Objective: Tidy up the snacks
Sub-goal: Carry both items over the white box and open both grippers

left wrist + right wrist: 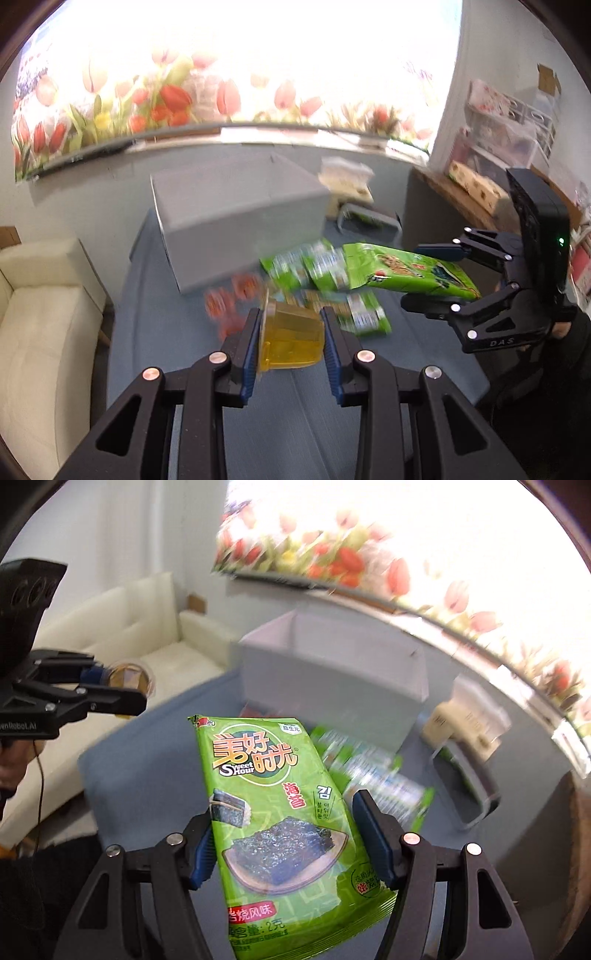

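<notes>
Yellow jelly cup (291,341) is clamped in the left tongs (290,354). Right tongs (282,843) grip a green seaweed packet (284,827). The grey box (240,221) sits far back on the desk (424,354); can't see inside.

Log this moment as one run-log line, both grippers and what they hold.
left gripper: shut on yellow jelly cup | right gripper: shut on green seaweed packet | both lifted above blue table | grey box: behind

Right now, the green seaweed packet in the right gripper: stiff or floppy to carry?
Probably light and semi-floppy: the seaweed packet is thin foil, extending well past the right gripper without drooping. Glossy film may slip. Contents likely crush easily, so squeeze gently.
</notes>
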{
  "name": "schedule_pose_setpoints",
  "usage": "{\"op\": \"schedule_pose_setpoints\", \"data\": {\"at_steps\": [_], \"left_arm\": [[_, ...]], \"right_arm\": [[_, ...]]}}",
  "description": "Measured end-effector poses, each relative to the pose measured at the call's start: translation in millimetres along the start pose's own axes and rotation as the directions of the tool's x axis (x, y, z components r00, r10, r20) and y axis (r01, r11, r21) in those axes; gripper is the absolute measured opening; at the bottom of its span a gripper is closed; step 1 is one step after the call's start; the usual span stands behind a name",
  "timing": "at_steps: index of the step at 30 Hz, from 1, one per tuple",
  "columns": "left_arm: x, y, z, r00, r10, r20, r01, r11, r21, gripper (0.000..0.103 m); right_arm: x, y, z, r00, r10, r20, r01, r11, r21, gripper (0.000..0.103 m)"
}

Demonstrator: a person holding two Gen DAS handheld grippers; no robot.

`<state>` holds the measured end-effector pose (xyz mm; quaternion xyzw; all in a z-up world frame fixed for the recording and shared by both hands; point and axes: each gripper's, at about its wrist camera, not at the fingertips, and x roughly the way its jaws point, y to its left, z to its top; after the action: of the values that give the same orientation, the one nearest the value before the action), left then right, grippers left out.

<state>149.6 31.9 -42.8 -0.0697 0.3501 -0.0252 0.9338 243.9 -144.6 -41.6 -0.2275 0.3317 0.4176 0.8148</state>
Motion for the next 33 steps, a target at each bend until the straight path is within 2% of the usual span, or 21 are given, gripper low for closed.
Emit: {"op": "schedule_pose_setpoints", "data": {"at_steps": [6, 9, 12, 19, 27, 28, 30, 31, 33], "left_arm": [[40.6, 33.8, 89.3, 0.997, 0.042, 0.062, -0.04, 0.998, -0.042, 0.034], [76.0, 60.9, 127.2, 0.999, 0.03, 0.039, -0.026, 0.993, -0.113, 0.034], [116.3, 82.8, 154.2, 0.995, 0.096, -0.005, -0.096, 0.989, -0.114, 0.034], [191.9, 130.9, 177.6, 0.984, 0.132, -0.117, -0.151, 0.974, -0.171, 0.035], [214.4, 138.5, 173.2, 0.98, 0.141, -0.141, -0.163, 0.974, -0.158, 0.036], [215.6, 137.7, 172.9, 0.979, 0.145, -0.14, -0.167, 0.974, -0.156, 0.04], [218.4, 139.6, 173.6, 0.981, 0.133, -0.14, -0.155, 0.974, -0.165, 0.074], [217.5, 139.6, 173.5, 0.982, 0.129, -0.139, -0.153, 0.973, -0.175, 0.099], [211.9, 140.2, 174.4, 0.987, 0.121, -0.103, -0.139, 0.972, -0.189, 0.103]], "right_arm": [[30.4, -41.9, 69.1, 0.993, -0.11, 0.028, 0.109, 0.992, 0.06, 0.071], [61.3, -58.6, 101.6, 0.986, -0.164, -0.005, 0.164, 0.985, 0.059, 0.071], [96.8, -76.5, 129.0, 0.985, -0.168, -0.039, 0.17, 0.982, 0.075, 0.071], [169.5, -95.6, 166.5, 0.977, -0.189, -0.102, 0.198, 0.976, 0.093, 0.071], [199.8, -109.1, 166.5, 0.975, -0.174, -0.139, 0.192, 0.973, 0.127, 0.075], [199.4, -109.9, 165.9, 0.975, -0.175, -0.135, 0.192, 0.973, 0.131, 0.08], [198.9, -109.8, 165.7, 0.976, -0.169, -0.138, 0.187, 0.974, 0.128, 0.09], [197.0, -108.6, 165.0, 0.979, -0.161, -0.128, 0.177, 0.977, 0.12, 0.091], [193.5, -105.1, 164.0, 0.978, -0.171, -0.122, 0.184, 0.978, 0.101, 0.091]]}}
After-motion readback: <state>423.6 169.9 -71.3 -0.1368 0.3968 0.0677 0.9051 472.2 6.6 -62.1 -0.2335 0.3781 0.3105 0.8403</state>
